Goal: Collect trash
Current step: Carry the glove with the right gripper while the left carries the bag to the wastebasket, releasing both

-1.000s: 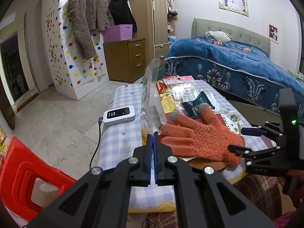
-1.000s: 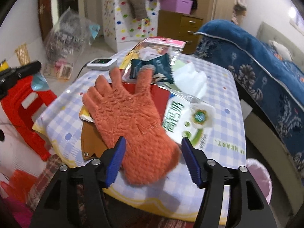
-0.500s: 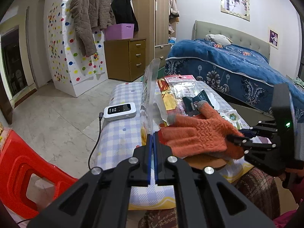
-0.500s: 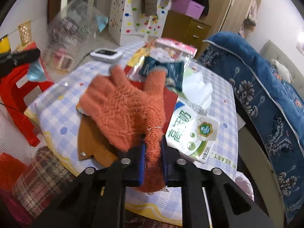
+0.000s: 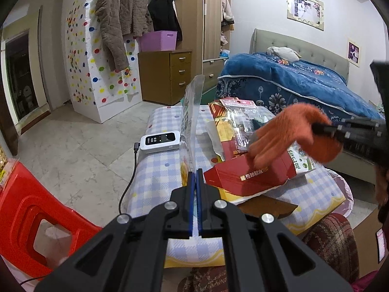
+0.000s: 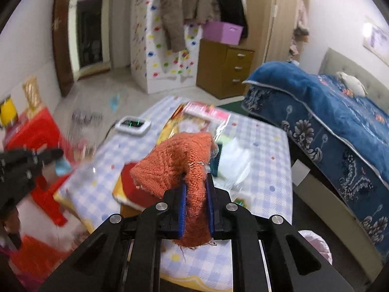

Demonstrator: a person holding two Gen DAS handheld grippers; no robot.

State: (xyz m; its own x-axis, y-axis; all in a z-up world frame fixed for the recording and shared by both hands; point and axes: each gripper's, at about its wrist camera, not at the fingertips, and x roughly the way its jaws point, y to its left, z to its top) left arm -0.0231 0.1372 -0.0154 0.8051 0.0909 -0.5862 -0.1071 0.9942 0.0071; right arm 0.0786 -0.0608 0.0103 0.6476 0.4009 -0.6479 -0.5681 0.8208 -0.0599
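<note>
Clear bag [image 6: 85, 131] motion-blurred

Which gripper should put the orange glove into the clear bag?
Right. The right gripper is shut on the glove, lifted off the table. The left gripper is shut on the bag, holding it upright.

The glove [image 6: 180, 168] is coarse, fuzzy orange knit. The clear bag [image 5: 192, 121] is glossy, thin plastic. A smooth checked cloth [image 5: 155, 170] with a slight sheen covers the worktop. The red box [image 5: 245, 175] is matt cardboard. The stool [image 5: 31, 219] is shiny red plastic.
</note>
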